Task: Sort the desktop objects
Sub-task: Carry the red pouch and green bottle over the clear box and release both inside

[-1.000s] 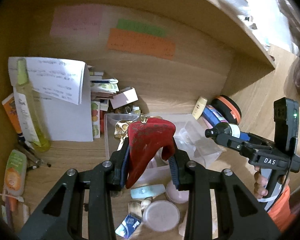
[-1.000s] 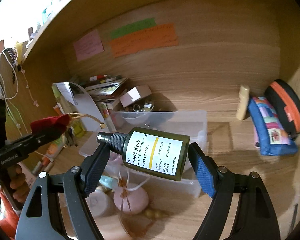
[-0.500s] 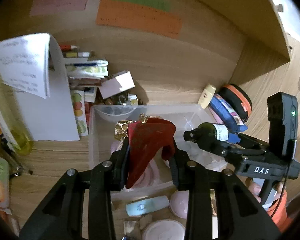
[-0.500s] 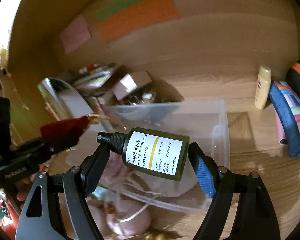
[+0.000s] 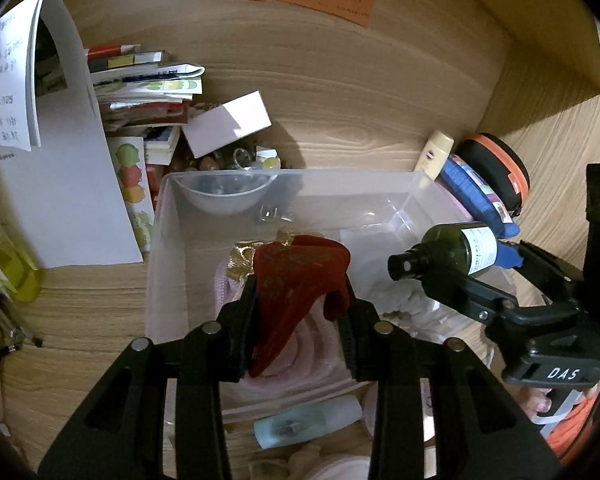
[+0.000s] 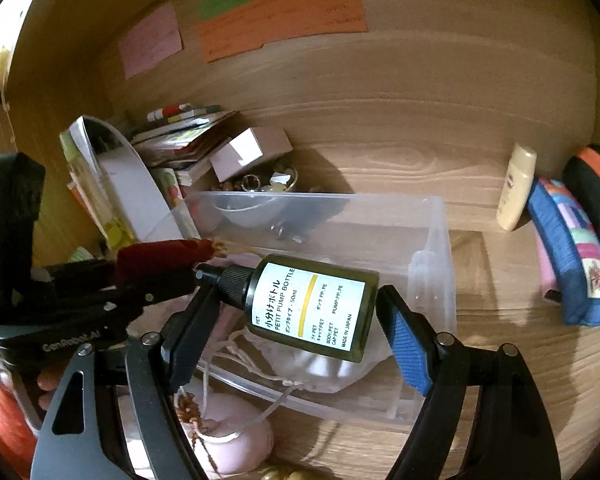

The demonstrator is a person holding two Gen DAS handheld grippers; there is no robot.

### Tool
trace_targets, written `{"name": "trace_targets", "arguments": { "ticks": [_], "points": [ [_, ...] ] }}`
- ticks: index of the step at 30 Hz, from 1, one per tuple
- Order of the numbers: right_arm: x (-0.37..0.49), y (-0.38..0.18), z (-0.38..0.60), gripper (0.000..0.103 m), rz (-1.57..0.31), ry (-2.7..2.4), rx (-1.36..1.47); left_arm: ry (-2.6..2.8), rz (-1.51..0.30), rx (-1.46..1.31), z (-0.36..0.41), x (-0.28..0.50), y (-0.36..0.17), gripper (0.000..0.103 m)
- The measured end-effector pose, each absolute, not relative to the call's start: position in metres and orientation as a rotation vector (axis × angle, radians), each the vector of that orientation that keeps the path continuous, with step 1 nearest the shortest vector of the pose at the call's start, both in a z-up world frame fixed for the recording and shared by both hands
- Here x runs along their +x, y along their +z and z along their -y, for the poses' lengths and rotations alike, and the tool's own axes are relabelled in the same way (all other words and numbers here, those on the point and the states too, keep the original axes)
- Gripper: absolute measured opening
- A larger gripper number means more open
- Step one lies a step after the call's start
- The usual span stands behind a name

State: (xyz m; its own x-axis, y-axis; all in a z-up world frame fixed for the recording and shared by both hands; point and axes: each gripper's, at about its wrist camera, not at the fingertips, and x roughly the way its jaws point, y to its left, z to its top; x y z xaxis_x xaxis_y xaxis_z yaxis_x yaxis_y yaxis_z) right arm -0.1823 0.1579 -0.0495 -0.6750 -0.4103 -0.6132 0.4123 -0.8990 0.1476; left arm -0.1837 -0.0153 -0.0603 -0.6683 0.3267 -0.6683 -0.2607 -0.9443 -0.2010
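Note:
My left gripper [image 5: 296,316] is shut on a red cloth pouch [image 5: 296,280] with gold trim, held over the clear plastic bin [image 5: 168,240]. My right gripper [image 6: 300,320] is shut on a dark green pump bottle [image 6: 312,304] with a white label, held sideways over the bin's [image 6: 440,264] right half. The bottle [image 5: 456,248] and right gripper also show in the left wrist view, and the pouch [image 6: 160,256] in the right wrist view. Pink cloth [image 5: 312,344] and a white drawstring bag [image 6: 320,364] lie inside the bin.
A stack of books [image 5: 140,80], a white box [image 5: 228,122] and curled paper [image 5: 52,120] stand behind and left of the bin. A cream tube [image 6: 516,188], blue pouch [image 6: 568,256] and black-orange case [image 5: 496,164] lie right. A pale blue tube [image 5: 308,420] and pink pouch [image 6: 228,436] lie in front.
Both grippers have moved forward and down over the bin, each still holding its object. The bin now fills more of both views.

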Motion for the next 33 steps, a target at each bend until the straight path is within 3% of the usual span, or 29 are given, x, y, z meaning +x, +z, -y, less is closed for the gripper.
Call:
{"name": "trace_targets", "arguments": {
  "ticks": [5, 12, 23, 25, 33],
  "points": [
    [-0.179, -0.051, -0.152, 0.078, -0.112, -2.6, 0.879, 2.603, 0.093, -1.084, 0.012, -0.184, -0.063, 0.036],
    [-0.181, -0.052, -0.153, 0.078, -0.11, -2.603, 0.885, 2.613, 0.025, -1.067, 0.003, -0.18, -0.065, 0.057],
    [-0.177, -0.048, -0.153, 0.082, -0.135, -2.621, 0.856, 2.656, 0.043, -1.046, 0.011, -0.178, -0.059, 0.064],
    [-0.177, -0.047, -0.154, 0.082, -0.13, -2.623, 0.855, 2.678, 0.047, -1.037, 0.012, -0.176, -0.058, 0.076],
    [-0.177, -0.045, -0.156, 0.092, -0.105, -2.603, 0.872, 2.751, 0.058, -0.961, 0.021, -0.166, -0.049, 0.093]
  ]
}}
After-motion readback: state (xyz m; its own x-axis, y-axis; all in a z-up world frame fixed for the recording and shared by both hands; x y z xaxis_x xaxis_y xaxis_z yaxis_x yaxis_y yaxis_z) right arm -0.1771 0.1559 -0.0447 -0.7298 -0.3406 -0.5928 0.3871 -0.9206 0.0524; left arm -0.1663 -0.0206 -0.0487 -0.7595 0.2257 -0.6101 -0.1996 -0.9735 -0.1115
